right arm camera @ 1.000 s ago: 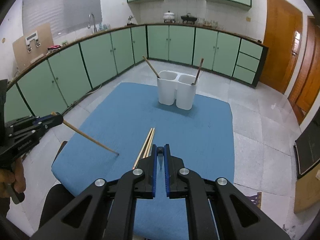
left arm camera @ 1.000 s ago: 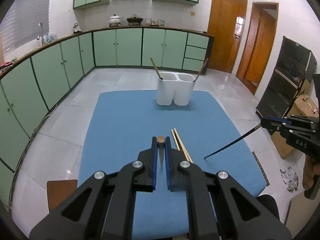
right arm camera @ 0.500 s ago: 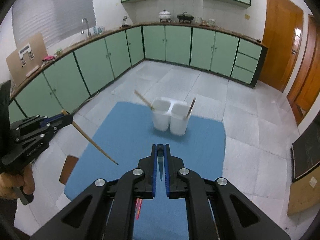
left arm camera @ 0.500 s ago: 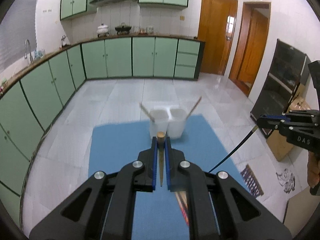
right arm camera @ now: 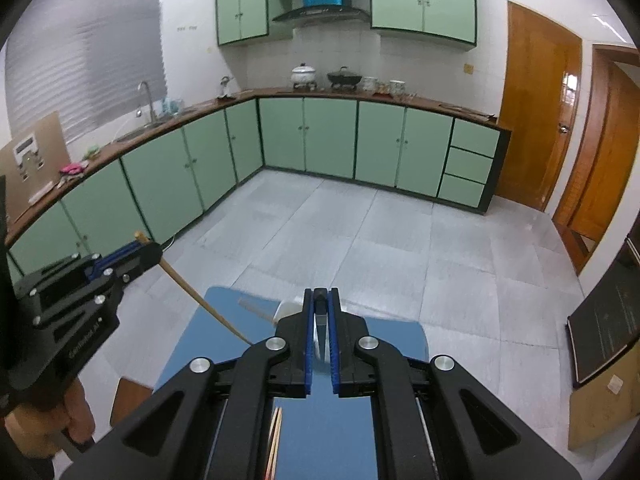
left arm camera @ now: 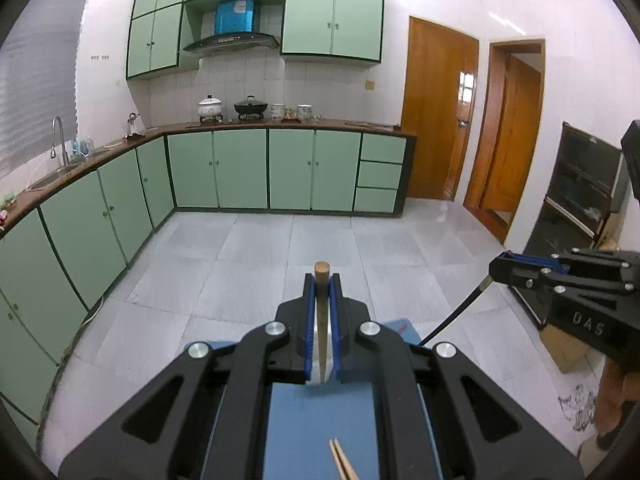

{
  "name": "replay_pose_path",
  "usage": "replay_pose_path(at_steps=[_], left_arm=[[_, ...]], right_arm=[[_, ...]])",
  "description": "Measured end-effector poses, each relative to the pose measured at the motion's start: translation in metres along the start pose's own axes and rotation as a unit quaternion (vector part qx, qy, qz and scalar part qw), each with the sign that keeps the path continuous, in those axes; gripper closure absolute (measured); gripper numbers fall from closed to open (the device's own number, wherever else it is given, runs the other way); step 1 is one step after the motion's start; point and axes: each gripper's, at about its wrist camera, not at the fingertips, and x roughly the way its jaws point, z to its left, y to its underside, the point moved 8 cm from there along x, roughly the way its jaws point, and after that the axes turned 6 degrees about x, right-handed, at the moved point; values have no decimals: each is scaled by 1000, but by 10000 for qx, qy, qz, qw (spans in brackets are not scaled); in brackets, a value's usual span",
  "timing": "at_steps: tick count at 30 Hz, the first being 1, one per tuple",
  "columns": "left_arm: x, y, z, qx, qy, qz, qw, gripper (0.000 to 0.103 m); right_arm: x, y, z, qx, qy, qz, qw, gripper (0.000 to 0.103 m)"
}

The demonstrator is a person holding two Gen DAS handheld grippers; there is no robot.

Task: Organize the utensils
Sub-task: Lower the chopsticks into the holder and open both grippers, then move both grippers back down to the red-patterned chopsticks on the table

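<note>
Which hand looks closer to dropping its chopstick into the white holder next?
Left, probably. The left tongs grip the wooden chopstick, whose tip hangs just beside the white holder. The right tongs aim their black chopstick down by the blue mat corner, seemingly further off.

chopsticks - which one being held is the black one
The one clamped in the right gripper: a dark, glossy black chopstick. The left gripper holds a light wooden chopstick, as pale as the loose pair on the blue mat.
</note>
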Motion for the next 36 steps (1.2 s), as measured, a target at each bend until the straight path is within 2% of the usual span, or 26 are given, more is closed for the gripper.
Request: replay_pose_path(at_steps=[7, 10, 14, 19, 21, 22, 26, 27, 29, 31, 33, 36], left_arm=[[81, 4, 7, -197, -119, 12, 9997, 97], [125, 25, 9, -292, -118, 209, 9993, 97], [165, 54, 18, -335, -94, 478, 9982, 97], [191, 81, 26, -343, -60, 773, 9964, 96], [188, 82, 32, -354, -108, 750, 9965, 94], [186, 80, 35, -362, -96, 737, 9966, 91], [154, 69, 44, -347, -114, 562, 9978, 76], [142, 67, 47, -354, -105, 510, 9980, 71], [118, 67, 50, -282, -133, 431, 9986, 66], [87, 75, 52, -157, -172, 308, 9993, 56], [64, 89, 51, -19, -261, 261, 9993, 54], [26, 130, 53, 29, -275, 255, 9993, 44]], right_arm=[[78, -8, -27, 295, 105, 70, 9995, 97], [119, 0, -44, 451, 119, 225, 9987, 97], [158, 15, -59, 571, 95, 445, 9973, 97], [184, 36, -68, 630, 55, 673, 9957, 96], [184, 37, -72, 657, 58, 639, 9958, 93], [181, 35, -74, 665, 66, 596, 9960, 90], [154, 34, -78, 674, 21, 399, 9969, 90], [141, 35, -79, 629, 17, 311, 9975, 90], [119, 41, -82, 577, -50, 180, 9982, 89], [95, 52, -82, 501, -93, 7, 9987, 84], [69, 77, -82, 354, -179, -139, 9991, 83], [41, 120, -81, 162, -223, -327, 9991, 79]])
